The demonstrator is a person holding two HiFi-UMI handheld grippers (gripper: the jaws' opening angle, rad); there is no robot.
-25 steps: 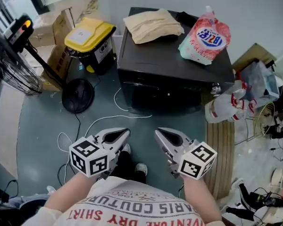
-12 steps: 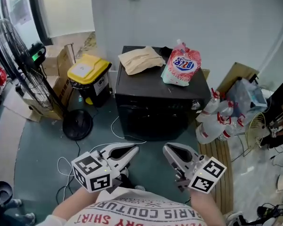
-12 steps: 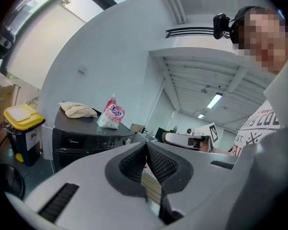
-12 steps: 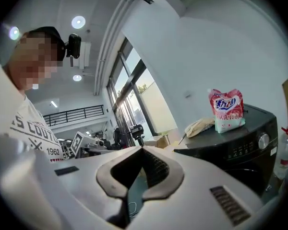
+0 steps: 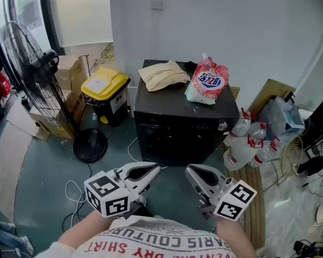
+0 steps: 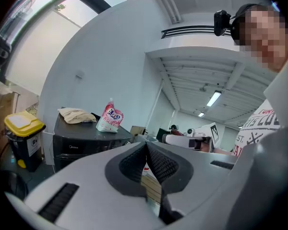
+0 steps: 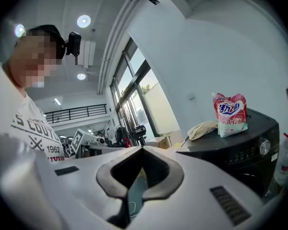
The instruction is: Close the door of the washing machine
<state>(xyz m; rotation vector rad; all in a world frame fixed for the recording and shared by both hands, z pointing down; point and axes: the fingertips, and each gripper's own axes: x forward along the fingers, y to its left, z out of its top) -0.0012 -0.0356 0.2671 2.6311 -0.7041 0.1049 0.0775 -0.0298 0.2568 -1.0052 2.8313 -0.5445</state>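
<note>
The black washing machine (image 5: 185, 117) stands against the white wall, and its dark front door (image 5: 177, 141) looks flush with the body. On its lid lie a beige cloth bag (image 5: 161, 75) and a pink-and-white detergent pouch (image 5: 206, 82). My left gripper (image 5: 157, 169) and right gripper (image 5: 188, 169) are held low near my body, both shut with nothing between the jaws, a short way in front of the machine. The left gripper view shows the machine (image 6: 81, 140) and pouch (image 6: 110, 119) beyond its shut jaws. In the right gripper view the machine (image 7: 240, 147) is at the right.
A yellow-lidded bin (image 5: 105, 90) and cardboard boxes (image 5: 70, 74) stand left of the machine. A standing fan (image 5: 37, 74) has its round base (image 5: 90, 144) on the floor. Plastic bottles (image 5: 247, 144), bags and a slatted board (image 5: 253, 181) crowd the right. White cables (image 5: 75, 184) trail on the floor.
The view has pulled back and lifted from the machine, so it looks smaller and farther; the fan has come into view. Both grippers stay shut, side by side.
</note>
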